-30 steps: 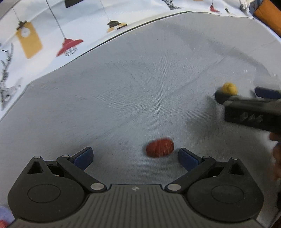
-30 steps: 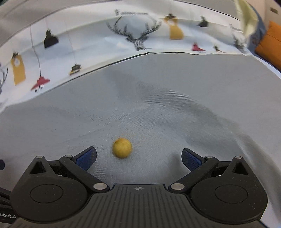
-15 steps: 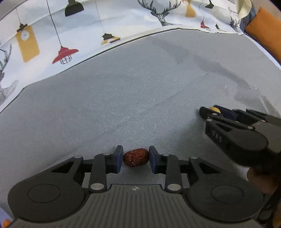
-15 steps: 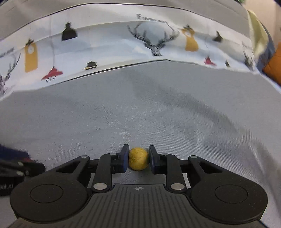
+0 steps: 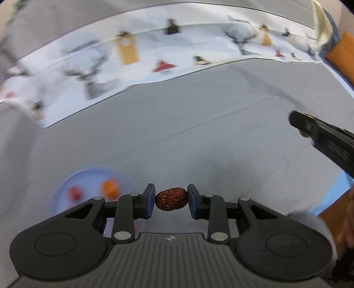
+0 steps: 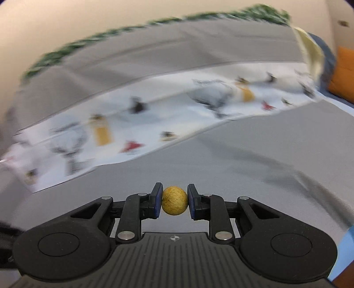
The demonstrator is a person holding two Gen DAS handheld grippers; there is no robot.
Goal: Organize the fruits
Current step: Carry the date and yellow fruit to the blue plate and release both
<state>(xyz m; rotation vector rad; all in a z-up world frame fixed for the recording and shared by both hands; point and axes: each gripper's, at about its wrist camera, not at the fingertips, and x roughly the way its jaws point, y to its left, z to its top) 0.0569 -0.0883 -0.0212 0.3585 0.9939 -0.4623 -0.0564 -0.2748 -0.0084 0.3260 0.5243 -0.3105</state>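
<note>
Spreading across both views, a grey cloth [image 5: 199, 133] covers the surface under the tongs, and at its far edge lies a white printed cloth [image 5: 154, 55] with deer, lamps and yellow tags, blurred in both pictures. Beyond that the right wrist view shows a grey band, a strip of green foliage [image 6: 154, 20] and a pale wall [image 6: 66, 22]; an orange cushion [image 6: 343, 73] sits at the far right in both views.

Only the left wrist view shows a pale blue plate [image 5: 66, 188], near and to the left, just behind the left finger of the tongs. Two blurred fruits lie on it: a red one [image 5: 74, 192] and an orange one [image 5: 110, 187]. The same view shows the right tongs [image 5: 309, 130] from the side at the right edge, with a sliver of yellow at their tip, and a light blue sleeve [image 5: 336, 190] with a hand below them.

The left tongs [image 5: 171, 200] are narrowed to a small gap and grip a wrinkled dark red date [image 5: 171, 199] end to end between the blue pads, clear of the cloth.

In the right wrist view the right tongs [image 6: 174, 202] are drawn in tight on a small round yellow fruit [image 6: 174, 200], both pads pressing its sides, held above the grey cloth.
</note>
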